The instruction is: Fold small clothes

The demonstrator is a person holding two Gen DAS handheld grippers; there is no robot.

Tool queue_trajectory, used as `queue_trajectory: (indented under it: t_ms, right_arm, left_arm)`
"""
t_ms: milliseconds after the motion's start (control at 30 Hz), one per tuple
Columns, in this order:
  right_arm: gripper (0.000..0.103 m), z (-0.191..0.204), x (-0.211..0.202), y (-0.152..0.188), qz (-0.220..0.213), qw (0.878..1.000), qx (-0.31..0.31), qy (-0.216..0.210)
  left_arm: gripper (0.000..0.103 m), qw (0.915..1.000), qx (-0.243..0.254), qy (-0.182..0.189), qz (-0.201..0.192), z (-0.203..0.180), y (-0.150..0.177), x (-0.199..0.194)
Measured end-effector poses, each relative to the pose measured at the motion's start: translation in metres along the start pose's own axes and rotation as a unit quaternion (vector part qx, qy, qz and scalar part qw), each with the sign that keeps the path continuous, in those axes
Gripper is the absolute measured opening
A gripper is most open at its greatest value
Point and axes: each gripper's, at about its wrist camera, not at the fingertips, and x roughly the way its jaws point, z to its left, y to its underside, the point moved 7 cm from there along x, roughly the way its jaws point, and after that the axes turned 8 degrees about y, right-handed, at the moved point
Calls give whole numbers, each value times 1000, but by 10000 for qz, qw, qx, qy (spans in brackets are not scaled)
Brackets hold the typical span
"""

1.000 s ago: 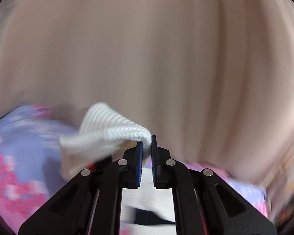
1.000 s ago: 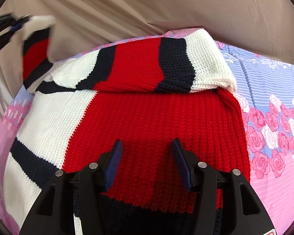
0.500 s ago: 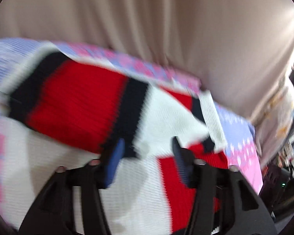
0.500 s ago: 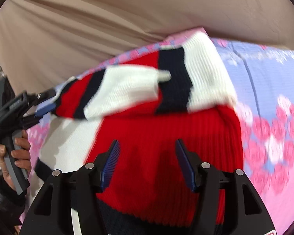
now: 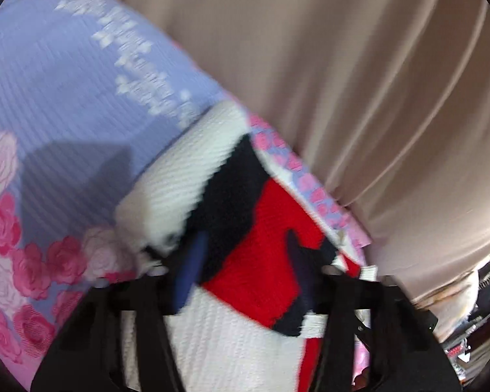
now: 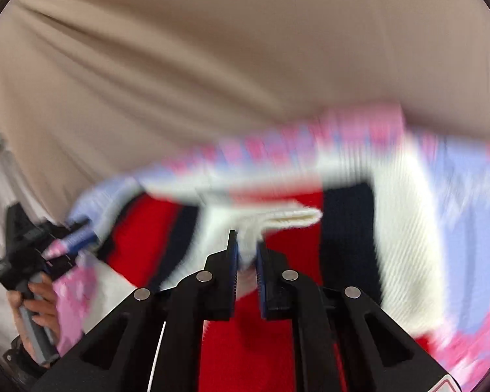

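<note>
A knitted sweater [image 5: 271,228] in red, white and black blocks lies on a flowered bedspread [image 5: 65,98]. My left gripper [image 5: 245,261] hovers open just over its folded edge, with nothing between the fingers. In the right wrist view the sweater [image 6: 297,343] fills the lower half. My right gripper [image 6: 246,254] is shut on the white sleeve cuff [image 6: 290,217], whose fabric bunches between the narrow jaws. The left gripper [image 6: 72,241] shows at the sweater's left edge, held by a hand [image 6: 39,307]. Both views are blurred by motion.
A beige curtain [image 5: 343,65] hangs close behind the bed and fills the top of both views. The bedspread [image 6: 467,228] stretches out to the right of the sweater. Dark clutter [image 5: 473,343] sits past the bed's far corner.
My left gripper let go of the white cuff, opened and swung down over the sweater. My right gripper went from open above the red panel to shut on the white sleeve cuff.
</note>
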Motion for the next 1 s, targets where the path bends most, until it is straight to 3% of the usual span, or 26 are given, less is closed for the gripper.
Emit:
queue_trajectory:
  t_ms: [67,167,300,433,467,500,533,567,600,700,733,800,867,900,967,1000]
  right_arm:
    - [9,0,-23,-18,-389,9992,-77,46]
    - [9,-22,-8,-17,-257,9981,-109,556]
    - [9,-47,38,-3,411,9962,174,750]
    - [9,-34,11,-32,42,9984,78,563]
    - [9,-30,-9,-44,-234,9988,60,422]
    - [9,-28,-22,-50,-436,9986,49,310]
    - [9,-29,-40,-57,-700,9973,53,220]
    - [9,-34,-43,-55,-772,9967,47,249]
    - [9,-44,-28,-46,-556,9975,-15,442]
    - [8,-87,49,1,834,9888,-3,1239]
    - [8,-95,57,10,979,9871,136,1261]
    - [8,-92,39,1,672,9928,398,913]
    - [8,-89,16,-15,215,9962,481,687]
    - [8,-95,18,-14,254,9954,508,769]
    - [8,-107,53,10,935,9891,458,1044]
    - [7,-109,58,15,941,9891,454,1036]
  left_arm:
    - [38,9997,27,143,-203,-13,-3,-13]
    - [59,9990,236,12,-387,-18,0,-39]
    - [60,9991,302,-302,-73,-1,20,-28]
    - [59,9985,-124,-517,108,19,11,5]
    - [49,9979,-140,-623,98,22,8,7]
    - [24,9978,-112,-646,37,22,2,8]
    - [9,9979,-20,-639,-24,19,-3,8]
    - [8,9980,141,-594,-134,11,-8,2]
    - [8,9970,265,-640,-338,5,-13,-8]
    - [8,9926,474,-1014,-480,7,-12,-13]
    - [8,9912,539,-1158,-351,14,-7,-7]
    - [8,9871,619,-1470,-132,29,5,7]
    - [8,9859,714,-1496,-218,32,11,8]
    - [8,9847,814,-1519,-272,30,11,7]
    - [8,9846,824,-1522,-260,30,11,9]
    - [8,9848,816,-1515,-239,31,11,10]
